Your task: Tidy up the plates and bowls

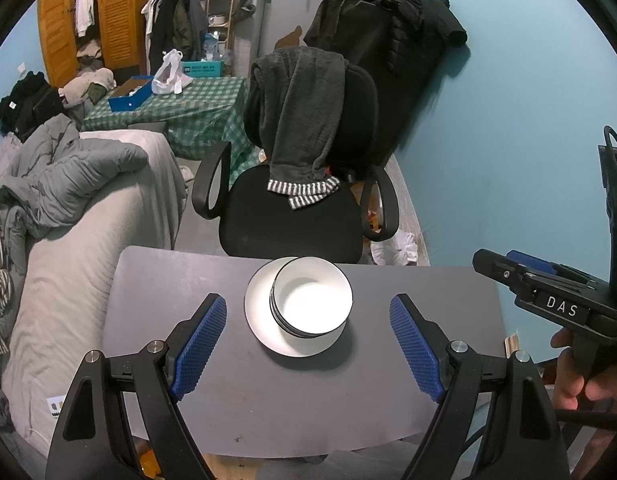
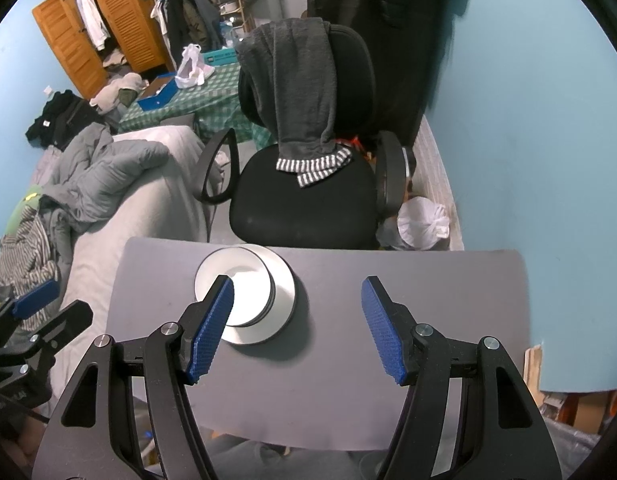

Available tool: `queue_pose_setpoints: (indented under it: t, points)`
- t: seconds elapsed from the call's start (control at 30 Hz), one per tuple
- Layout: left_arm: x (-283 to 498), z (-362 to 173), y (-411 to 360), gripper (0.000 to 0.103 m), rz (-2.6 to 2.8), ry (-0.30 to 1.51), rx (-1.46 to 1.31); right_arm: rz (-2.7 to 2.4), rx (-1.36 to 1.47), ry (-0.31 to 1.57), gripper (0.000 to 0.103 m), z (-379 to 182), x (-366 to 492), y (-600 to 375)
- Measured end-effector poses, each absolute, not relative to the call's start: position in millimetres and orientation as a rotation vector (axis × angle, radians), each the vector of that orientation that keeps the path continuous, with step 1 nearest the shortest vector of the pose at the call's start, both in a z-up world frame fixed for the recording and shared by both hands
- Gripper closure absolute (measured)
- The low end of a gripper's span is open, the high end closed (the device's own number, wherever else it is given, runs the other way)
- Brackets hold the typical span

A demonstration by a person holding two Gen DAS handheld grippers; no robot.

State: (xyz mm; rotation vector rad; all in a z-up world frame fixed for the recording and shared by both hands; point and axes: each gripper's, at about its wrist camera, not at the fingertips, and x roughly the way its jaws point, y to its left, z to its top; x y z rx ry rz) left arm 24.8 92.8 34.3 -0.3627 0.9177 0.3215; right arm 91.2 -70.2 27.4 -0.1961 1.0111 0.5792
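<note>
Bowls (image 1: 311, 300) on plate (image 1: 257, 312) sit ahead between left tool (image 1: 308, 354) fingers.

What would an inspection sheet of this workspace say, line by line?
Surface: grey table, mostly bare.
Job's things: nested bowls on a white plate, near the far edge.
Clutter: nothing seen on the table.
Grippers: left gripper and right gripper, jaws open, empty, above the table.
Cables: black cable by the hand.
Surroundings: chair draped with a towel, bed, wardrobe.
</note>
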Motion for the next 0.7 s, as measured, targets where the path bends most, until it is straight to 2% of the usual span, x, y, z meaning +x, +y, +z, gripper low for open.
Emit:
queue_pose_setpoints:
  t: [0.7]
  points:
    - [25.3,33.9,91.3,0.018,0.311,0.915,-0.363,0.578,-0.196,1.014,0.038,27.3,92.1,-70.4]
